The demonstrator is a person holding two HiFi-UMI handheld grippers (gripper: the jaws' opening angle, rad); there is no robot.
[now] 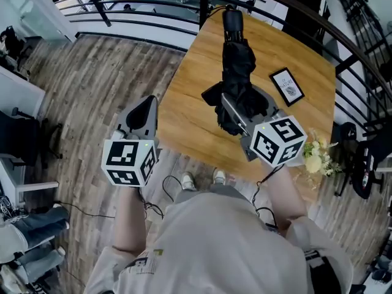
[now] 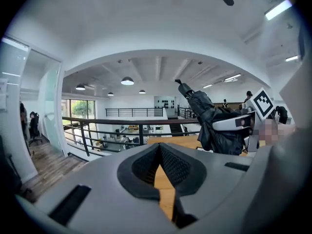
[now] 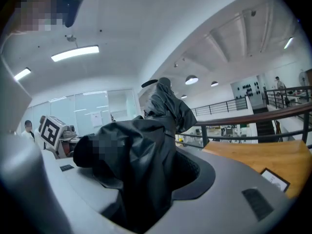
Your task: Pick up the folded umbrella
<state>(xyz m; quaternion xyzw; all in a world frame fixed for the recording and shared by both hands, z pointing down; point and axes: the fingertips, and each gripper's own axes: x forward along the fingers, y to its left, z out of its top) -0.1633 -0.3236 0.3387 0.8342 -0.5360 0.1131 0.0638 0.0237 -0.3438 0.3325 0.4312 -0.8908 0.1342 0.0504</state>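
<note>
The folded black umbrella [image 1: 236,60] hangs in the air over the wooden table [image 1: 196,103], its handle end pointing away from me. My right gripper [image 1: 237,114] is shut on its loose fabric near the close end. In the right gripper view the umbrella [image 3: 146,150] fills the space between the jaws and hides the pads. From the left gripper view the umbrella [image 2: 214,126] slants upward, above the tabletop. My left gripper [image 1: 146,112] is off the table's left edge over the floor, shut, with nothing in it; its tips [image 2: 159,152] meet.
A framed card [image 1: 286,86] lies on the table at the right. A bunch of pale flowers [image 1: 318,155] sits at the table's near right corner. A black railing [image 1: 153,8] runs behind the table. Wood flooring [image 1: 92,90] lies to the left.
</note>
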